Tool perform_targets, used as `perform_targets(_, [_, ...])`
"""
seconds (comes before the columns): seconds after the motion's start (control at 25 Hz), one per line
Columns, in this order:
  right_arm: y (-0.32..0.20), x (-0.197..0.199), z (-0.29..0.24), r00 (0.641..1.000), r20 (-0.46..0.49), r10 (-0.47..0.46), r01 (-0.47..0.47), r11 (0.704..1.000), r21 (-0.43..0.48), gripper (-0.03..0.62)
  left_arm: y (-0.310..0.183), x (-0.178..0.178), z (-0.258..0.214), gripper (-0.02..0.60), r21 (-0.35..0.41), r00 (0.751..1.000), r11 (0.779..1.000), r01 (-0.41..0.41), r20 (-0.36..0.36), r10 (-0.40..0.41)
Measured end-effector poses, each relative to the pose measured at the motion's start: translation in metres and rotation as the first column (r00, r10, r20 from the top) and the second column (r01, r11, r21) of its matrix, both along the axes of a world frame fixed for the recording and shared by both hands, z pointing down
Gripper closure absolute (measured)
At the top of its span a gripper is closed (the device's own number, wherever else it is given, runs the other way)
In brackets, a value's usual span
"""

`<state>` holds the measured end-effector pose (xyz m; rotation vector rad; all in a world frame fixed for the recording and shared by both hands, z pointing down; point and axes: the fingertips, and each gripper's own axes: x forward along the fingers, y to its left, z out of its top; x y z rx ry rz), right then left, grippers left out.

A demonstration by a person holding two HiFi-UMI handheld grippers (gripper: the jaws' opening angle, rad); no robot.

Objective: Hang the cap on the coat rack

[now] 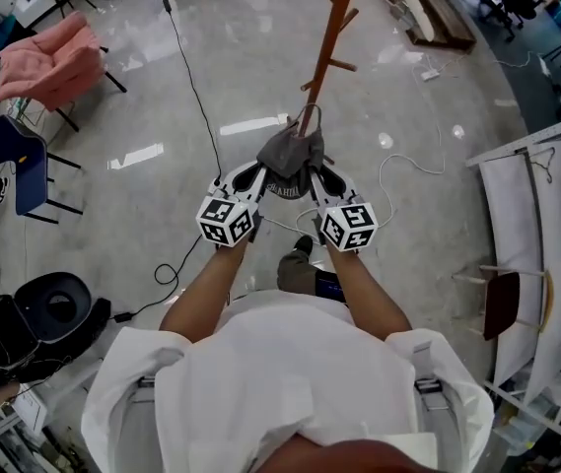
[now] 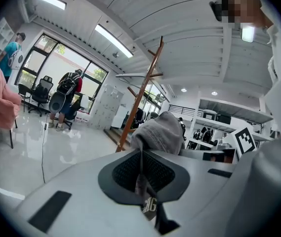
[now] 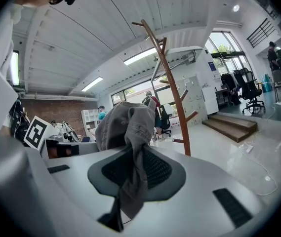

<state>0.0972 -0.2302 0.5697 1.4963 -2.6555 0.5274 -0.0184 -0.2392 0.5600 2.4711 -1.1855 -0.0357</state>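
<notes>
The coat rack (image 1: pixel 331 35) is running off the head view's top edge; its lower pole is hiding behind the cap (image 1: pixel 290 156), whose folds are covering the jaw tips of the left gripper (image 2: pixel 141 174) and right gripper (image 3: pixel 130 179)

white shirt (image 1: pixel 290 363), black-and-white marker cubes (image 1: pixel 227 221)

We see a cap (image 1: pixel 290 156) of matt grey cloth, a coat rack (image 1: pixel 333 28) of smooth brown wood, a glossy floor (image 1: pixel 142 205), a cloth armchair (image 1: pixel 58 62)
</notes>
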Motion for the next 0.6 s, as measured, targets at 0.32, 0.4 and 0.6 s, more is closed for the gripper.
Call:
perform_targets(0.32, [-0.058, 0.018, 0.025, 0.999, 0.019, -0.05, 0.051, 0.998, -0.044, 0.527, -0.058, 0.016, 0.025, 0.561, -0.052, 0.998, 0.997, 0.061, 0.029, -0.059])
perform_targets(0.4, [-0.07, 0.02, 0.029, 0.998, 0.023, -0.056, 0.057, 0.997, -0.051, 0.528, -0.069, 0.02, 0.028, 0.561, -0.056, 0.997, 0.996, 0.069, 0.033, -0.067])
perform_targets(0.6, [-0.093, 0.021, 0.045, 0.998, 0.026, -0.056, 0.058, 0.996, -0.069, 0.527, -0.089, 0.019, 0.044, 0.561, -0.08, 0.996, 0.993, 0.089, 0.037, -0.086])
